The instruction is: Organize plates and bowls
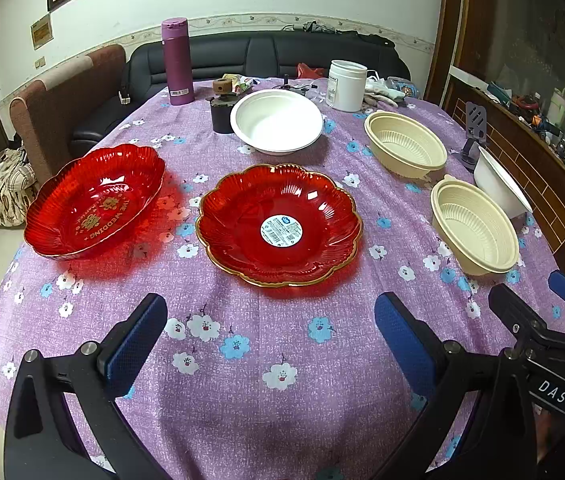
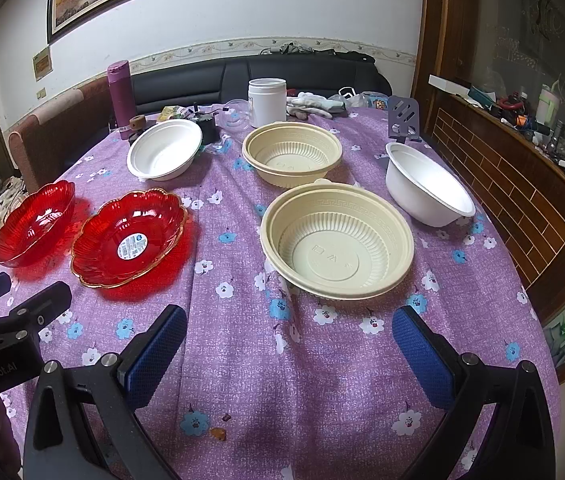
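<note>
Two red scalloped plates lie on the purple flowered tablecloth: one with a round sticker and one with gold lettering to its left. Two cream ribbed bowls stand to the right, a near one and a far one. One white bowl sits at the back, another at the right edge. My left gripper is open, short of the sticker plate. My right gripper is open, short of the near cream bowl.
At the table's far end stand a purple flask, a white jar, a dark small pot, gloves and a phone stand. A black sofa and wooden cabinet border the table.
</note>
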{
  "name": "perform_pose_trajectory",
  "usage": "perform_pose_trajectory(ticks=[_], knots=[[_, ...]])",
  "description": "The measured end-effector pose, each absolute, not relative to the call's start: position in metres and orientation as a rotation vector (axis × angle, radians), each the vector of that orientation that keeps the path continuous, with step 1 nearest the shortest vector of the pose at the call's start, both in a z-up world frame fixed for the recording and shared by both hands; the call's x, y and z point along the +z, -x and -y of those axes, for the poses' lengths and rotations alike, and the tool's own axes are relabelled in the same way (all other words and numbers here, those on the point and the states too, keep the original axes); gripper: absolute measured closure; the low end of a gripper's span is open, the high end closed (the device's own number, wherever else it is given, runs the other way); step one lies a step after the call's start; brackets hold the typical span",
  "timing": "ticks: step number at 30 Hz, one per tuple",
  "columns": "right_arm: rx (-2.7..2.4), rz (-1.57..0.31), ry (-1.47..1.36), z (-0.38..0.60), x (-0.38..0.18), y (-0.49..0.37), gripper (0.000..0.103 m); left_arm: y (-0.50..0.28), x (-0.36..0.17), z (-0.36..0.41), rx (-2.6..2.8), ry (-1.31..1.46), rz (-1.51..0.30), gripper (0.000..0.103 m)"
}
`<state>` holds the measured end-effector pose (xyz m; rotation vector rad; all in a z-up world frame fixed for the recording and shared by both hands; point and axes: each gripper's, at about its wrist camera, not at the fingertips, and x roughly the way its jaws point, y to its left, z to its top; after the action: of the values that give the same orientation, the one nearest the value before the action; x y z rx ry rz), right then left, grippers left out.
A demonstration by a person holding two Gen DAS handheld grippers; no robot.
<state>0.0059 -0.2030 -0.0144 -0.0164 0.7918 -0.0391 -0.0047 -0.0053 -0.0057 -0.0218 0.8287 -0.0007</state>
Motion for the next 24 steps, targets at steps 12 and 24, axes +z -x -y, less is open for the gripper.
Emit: perform_pose_trajectory(ticks=[12,24], knots=[[-0.034,-0.79,0.017,0.2,-0.012,-0.006,0.0,0.006,-0.003,0.0,-0.02,0.048,-0.83,0.0],[0.395,-0.851,-0.023,0.077,0.026,-0.081,0.001,-0.015,0.011,-0.198,0.311,0.331,-0.762,0.0]])
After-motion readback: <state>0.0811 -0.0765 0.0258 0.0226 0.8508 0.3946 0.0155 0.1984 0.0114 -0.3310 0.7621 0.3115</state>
